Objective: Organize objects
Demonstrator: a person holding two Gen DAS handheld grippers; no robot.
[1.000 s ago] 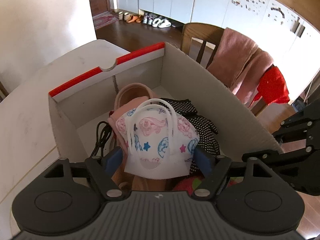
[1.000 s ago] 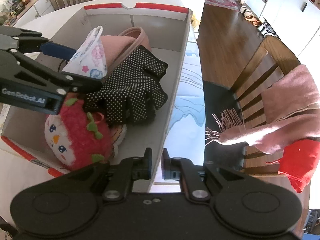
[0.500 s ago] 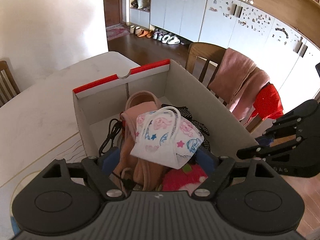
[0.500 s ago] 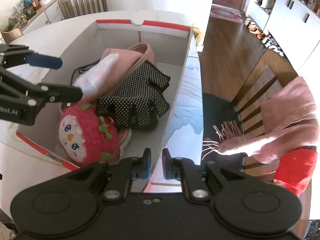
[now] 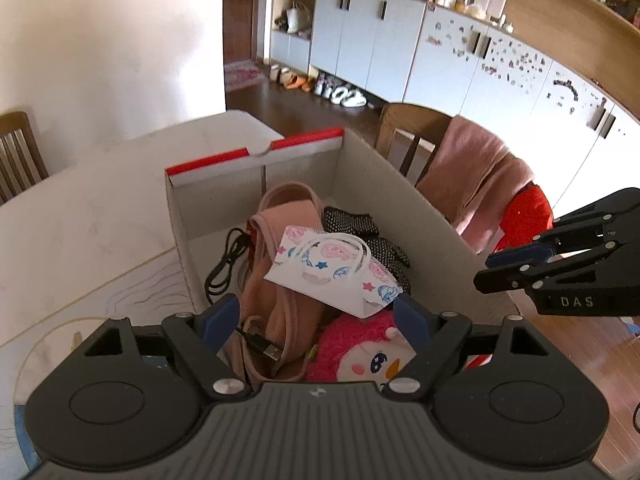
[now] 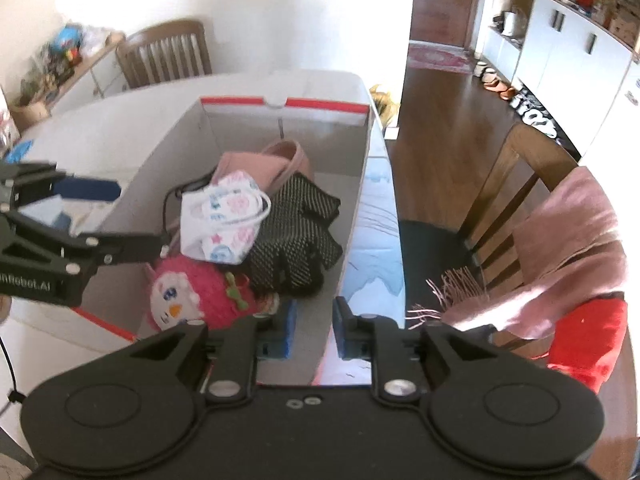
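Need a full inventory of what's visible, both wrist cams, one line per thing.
box: 1, white with red rim, on table
face mask: 1, white, cartoon print, top of pile in box
slipper: 1, pink, under mask
dotted gloves: black, beside mask, count unclear
plush toy: 1, pink, near end of box
cable: 1, black, in box
table: 1, white
chair: 1, wooden, pink and red cloths draped
left gripper: open, empty
right gripper: jaws just opening, empty
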